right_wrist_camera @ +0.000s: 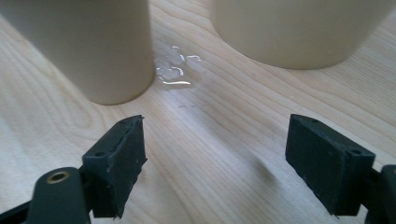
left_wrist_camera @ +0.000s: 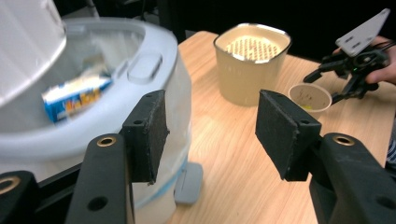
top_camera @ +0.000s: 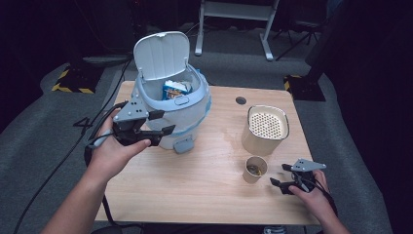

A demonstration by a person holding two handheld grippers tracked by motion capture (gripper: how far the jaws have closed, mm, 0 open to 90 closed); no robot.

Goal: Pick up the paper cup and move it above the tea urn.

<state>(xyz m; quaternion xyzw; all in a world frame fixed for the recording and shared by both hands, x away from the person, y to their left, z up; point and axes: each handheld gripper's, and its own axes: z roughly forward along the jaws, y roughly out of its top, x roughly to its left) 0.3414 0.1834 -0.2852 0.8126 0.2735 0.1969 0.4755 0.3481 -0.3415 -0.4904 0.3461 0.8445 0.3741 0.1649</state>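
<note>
A white bin [top_camera: 187, 114] stands at the table's back left with its lid [top_camera: 161, 53] up. A blue and yellow packet [top_camera: 174, 90] lies inside it, also seen as the packet [left_wrist_camera: 77, 95] in the left gripper view. My left gripper [top_camera: 168, 122] hovers open beside the bin's front wall [left_wrist_camera: 180, 98], nothing between its pads [left_wrist_camera: 152, 135]. My right gripper [top_camera: 277, 174] rests open at the front right, just right of a small paper cup [top_camera: 255, 169]. The cup [right_wrist_camera: 93, 46] and a taller beige container [right_wrist_camera: 299, 28] stand ahead of the open gripper [right_wrist_camera: 215, 158].
The beige container [top_camera: 265, 129] holds a perforated insert. A grey pedal [top_camera: 183, 144] juts from the bin's base. Water drops [right_wrist_camera: 175, 70] lie on the wood between cup and container. A round hole [top_camera: 240, 100] is in the table [top_camera: 195, 185]. Cables trail off the left edge.
</note>
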